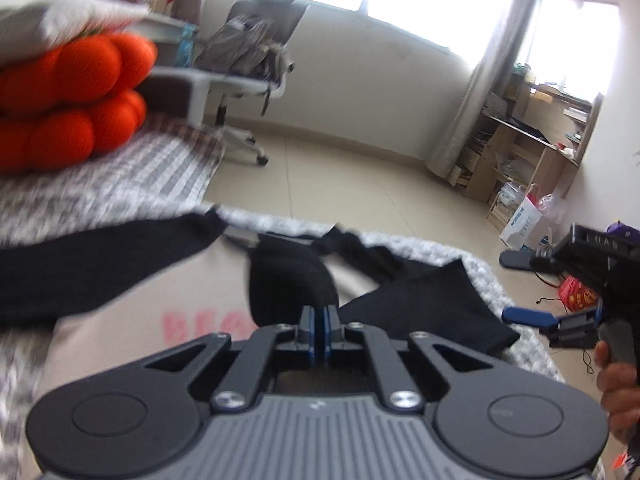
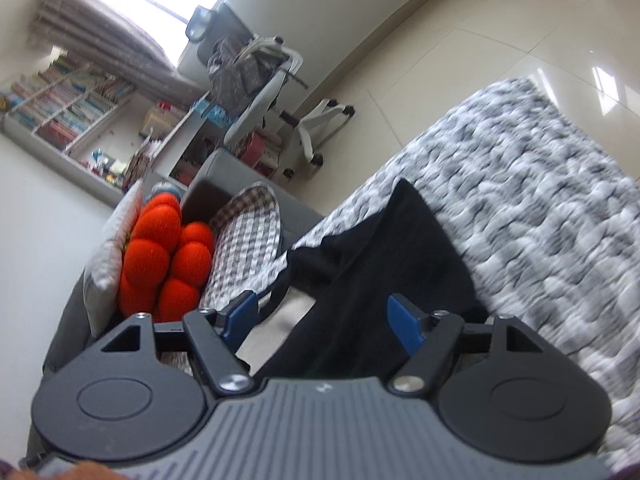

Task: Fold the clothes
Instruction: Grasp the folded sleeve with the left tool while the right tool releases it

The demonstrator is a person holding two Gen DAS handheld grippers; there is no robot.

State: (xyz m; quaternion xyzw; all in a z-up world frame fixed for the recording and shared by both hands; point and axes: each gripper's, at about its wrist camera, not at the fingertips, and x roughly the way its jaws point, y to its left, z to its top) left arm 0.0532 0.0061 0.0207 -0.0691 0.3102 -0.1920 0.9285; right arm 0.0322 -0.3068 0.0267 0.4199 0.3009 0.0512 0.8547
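Note:
A black garment [image 1: 288, 280] lies spread over a beige piece with pink lettering [image 1: 200, 322] on the bed. My left gripper [image 1: 320, 314] is shut, and a fold of the black cloth rises into its blue pads. One black sleeve [image 1: 92, 264] trails off to the left. In the right wrist view my right gripper [image 2: 320, 304] stands open just above another part of the black garment [image 2: 384, 248], with nothing pinched. The left wrist view also shows the right gripper [image 1: 536, 318] at the bed's right edge, held by a hand [image 1: 616, 384].
The bed carries a grey-and-white knitted blanket [image 2: 540, 208]. An orange bobbled cushion [image 1: 68, 96] and a checked cloth [image 1: 132, 172] sit at the far left. Beyond the bed are an office chair [image 1: 248, 52], tiled floor [image 1: 340, 168] and wooden shelves [image 1: 520, 140].

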